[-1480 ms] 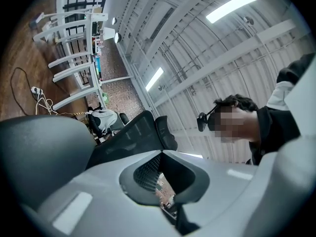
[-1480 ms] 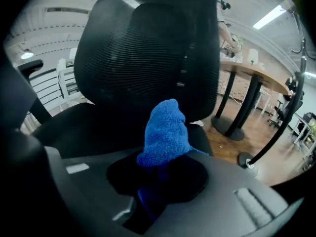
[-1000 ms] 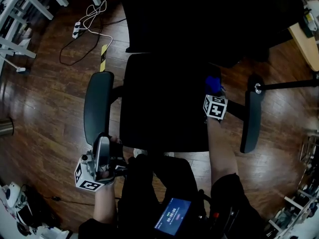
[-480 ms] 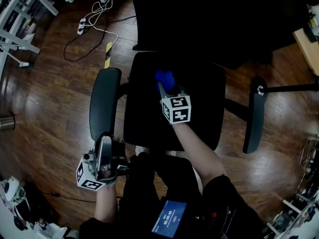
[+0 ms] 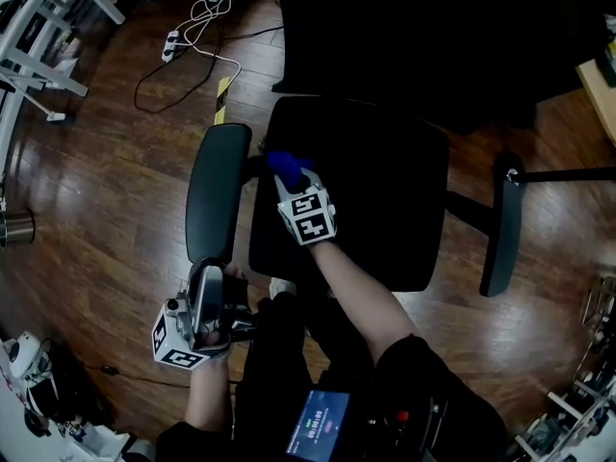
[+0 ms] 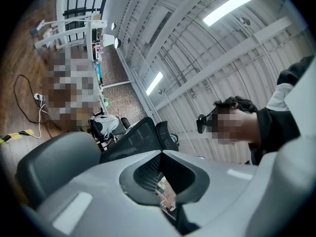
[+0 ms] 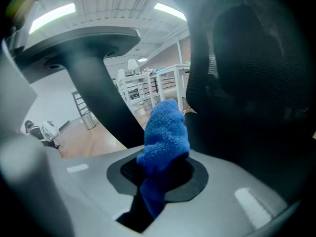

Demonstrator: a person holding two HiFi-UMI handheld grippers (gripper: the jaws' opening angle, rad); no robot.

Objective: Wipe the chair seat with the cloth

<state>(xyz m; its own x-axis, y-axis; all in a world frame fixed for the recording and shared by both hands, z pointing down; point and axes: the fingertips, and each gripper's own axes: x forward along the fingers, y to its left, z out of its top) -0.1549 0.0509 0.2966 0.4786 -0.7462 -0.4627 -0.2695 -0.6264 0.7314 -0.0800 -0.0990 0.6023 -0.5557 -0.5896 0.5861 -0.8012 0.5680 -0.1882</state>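
Note:
The black chair seat [image 5: 371, 205] fills the middle of the head view. My right gripper [image 5: 290, 175] is shut on a blue cloth [image 5: 284, 164] at the seat's far left edge, right beside the left armrest [image 5: 217, 195]. In the right gripper view the cloth [image 7: 165, 130] bulges out from between the jaws of the right gripper [image 7: 160, 174], with the dark backrest [image 7: 247, 83] on the right. My left gripper [image 5: 204, 285] hangs off the chair, near the armrest's front end. It points upward, shut and with nothing in it [image 6: 165, 181].
The right armrest [image 5: 505, 224] stands out over the wooden floor [image 5: 96, 210]. A power strip with white cables [image 5: 197, 27] lies at the back left, next to white table legs [image 5: 38, 17]. A metal bin [image 5: 14, 227] stands at the left edge.
My right gripper has swept the blue cloth across the seat from its right edge to its left edge. The left gripper has stayed where it was.

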